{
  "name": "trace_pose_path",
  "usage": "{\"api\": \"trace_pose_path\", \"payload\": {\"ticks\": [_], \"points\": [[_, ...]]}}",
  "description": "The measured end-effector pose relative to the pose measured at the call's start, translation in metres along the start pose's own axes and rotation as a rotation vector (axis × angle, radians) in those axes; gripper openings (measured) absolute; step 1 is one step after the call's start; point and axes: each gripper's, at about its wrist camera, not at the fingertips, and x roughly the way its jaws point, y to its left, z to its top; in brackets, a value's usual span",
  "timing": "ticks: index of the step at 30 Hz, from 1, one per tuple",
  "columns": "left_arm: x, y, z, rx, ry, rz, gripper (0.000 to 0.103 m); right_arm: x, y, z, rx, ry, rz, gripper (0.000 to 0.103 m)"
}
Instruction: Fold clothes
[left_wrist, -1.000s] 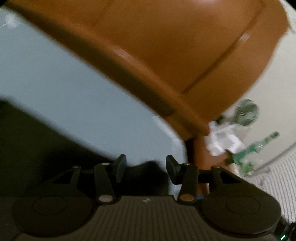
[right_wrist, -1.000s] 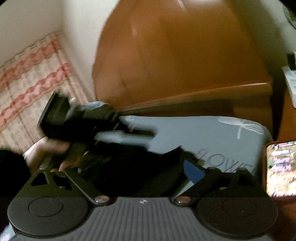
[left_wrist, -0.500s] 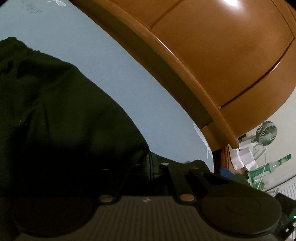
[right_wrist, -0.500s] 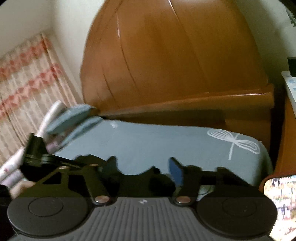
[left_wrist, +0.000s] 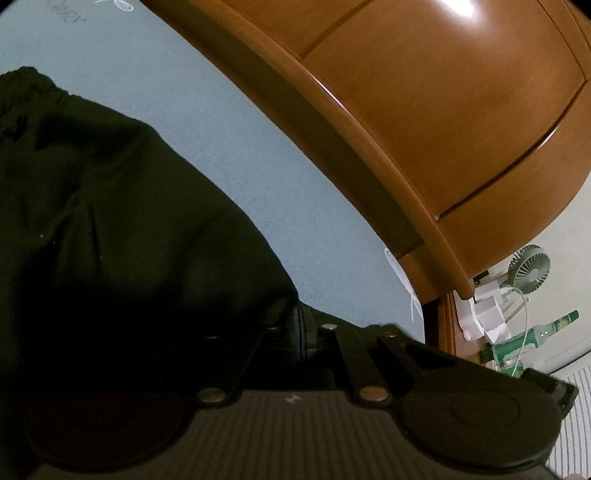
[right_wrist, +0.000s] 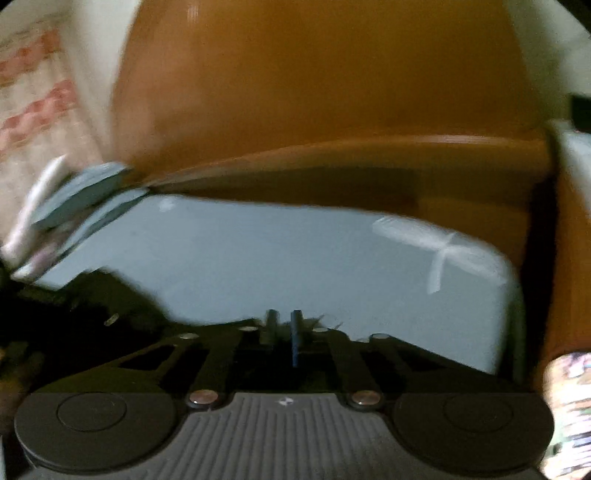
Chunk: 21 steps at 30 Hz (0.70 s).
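Dark green fabric garment (left_wrist: 110, 221) spreads toward ten o'clock from my left tool (left_wrist: 303, 328); both tools, right tool (right_wrist: 284, 325) too, pinch its edge.

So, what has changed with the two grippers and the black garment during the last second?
Both grippers came down to the black garment. The left gripper shut on its edge; the right gripper has just been closing on the fabric. The blue bed sheet and wooden headboard stayed unchanged.

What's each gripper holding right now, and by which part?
Left gripper: shut on the dark garment, at its near edge. Right gripper: jaws just closed on the same garment's edge on the blue sheet; which part cannot be told.
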Motion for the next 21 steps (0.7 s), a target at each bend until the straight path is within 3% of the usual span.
{"api": "trace_pose_path", "payload": {"ticks": [5, 6, 8, 11, 15, 21], "points": [[-0.002, -0.013, 0.004, 0.022, 0.004, 0.032, 0.007, -0.039, 0.008, -0.004, 0.044, -0.013, 0.184, 0.014], [-0.004, -0.02, 0.004, 0.048, 0.003, 0.033, 0.012, -0.047, 0.012, -0.01, 0.04, -0.012, 0.212, 0.017], [-0.006, -0.04, 0.004, 0.122, 0.006, 0.024, 0.036, -0.052, 0.017, -0.02, 0.038, 0.0, 0.249, 0.024], [-0.001, -0.071, 0.002, 0.253, 0.046, 0.011, 0.037, -0.057, 0.024, -0.033, 0.032, 0.013, 0.286, 0.029], [0.021, -0.098, 0.002, 0.394, 0.12, 0.001, 0.041, -0.061, 0.022, -0.033, 0.03, -0.019, 0.27, 0.044], [0.059, -0.105, 0.004, 0.488, 0.205, 0.01, 0.038, -0.057, 0.016, -0.033, 0.046, -0.001, 0.275, 0.045]]}}
